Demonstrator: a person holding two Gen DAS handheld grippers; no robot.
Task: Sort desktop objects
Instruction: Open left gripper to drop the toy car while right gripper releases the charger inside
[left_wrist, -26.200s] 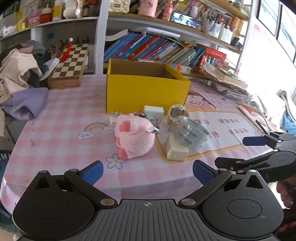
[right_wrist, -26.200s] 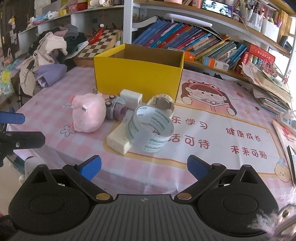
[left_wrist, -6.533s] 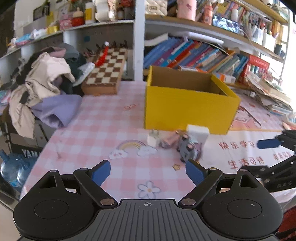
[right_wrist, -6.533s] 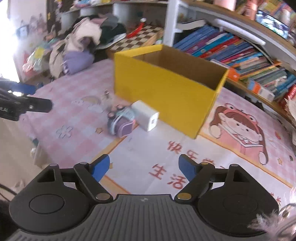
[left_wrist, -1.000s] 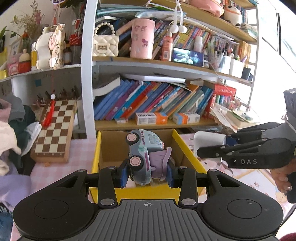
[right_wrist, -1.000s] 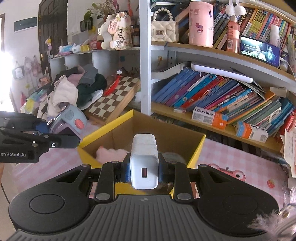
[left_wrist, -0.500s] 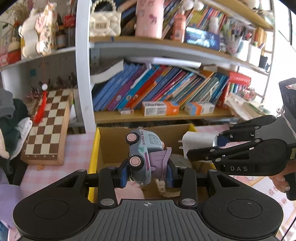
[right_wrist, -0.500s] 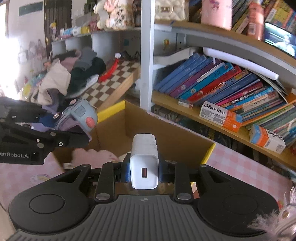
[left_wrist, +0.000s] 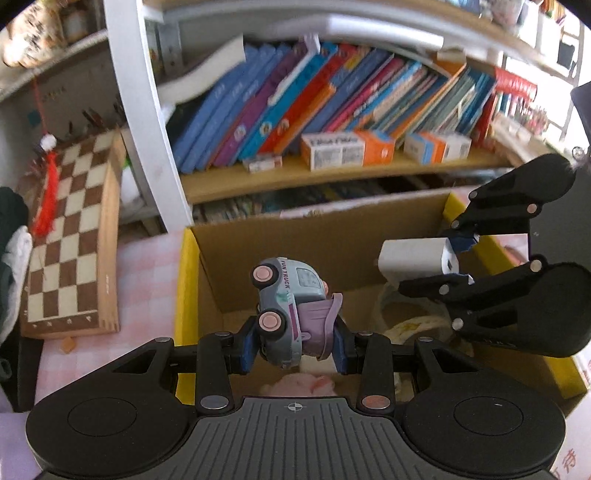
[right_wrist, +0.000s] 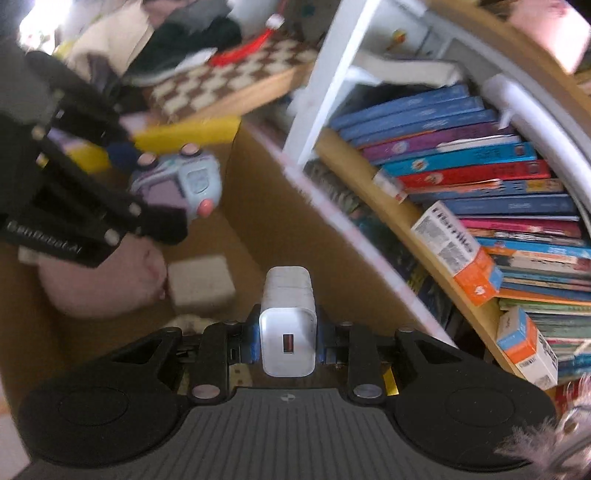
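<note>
Right gripper (right_wrist: 288, 341) clamps white charger (right_wrist: 288, 325) over yellow box (right_wrist: 184, 133).

My toy truck (left_wrist: 290, 314) and charger (left_wrist: 415, 258) hang above the box (left_wrist: 186, 280); plush (right_wrist: 103, 284) and block (right_wrist: 202, 282) inside; chessboard (left_wrist: 70, 240) left, bookshelf (left_wrist: 332, 122) behind.

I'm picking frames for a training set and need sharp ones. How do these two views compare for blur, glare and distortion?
Left wrist view: toy truck and left gripper sharp, the books behind them mildly smeared, fisheye bending the shelf post. Right wrist view: heavier motion blur on chessboard and yellow box, white charger crisp, blown-out glare at top left.
</note>
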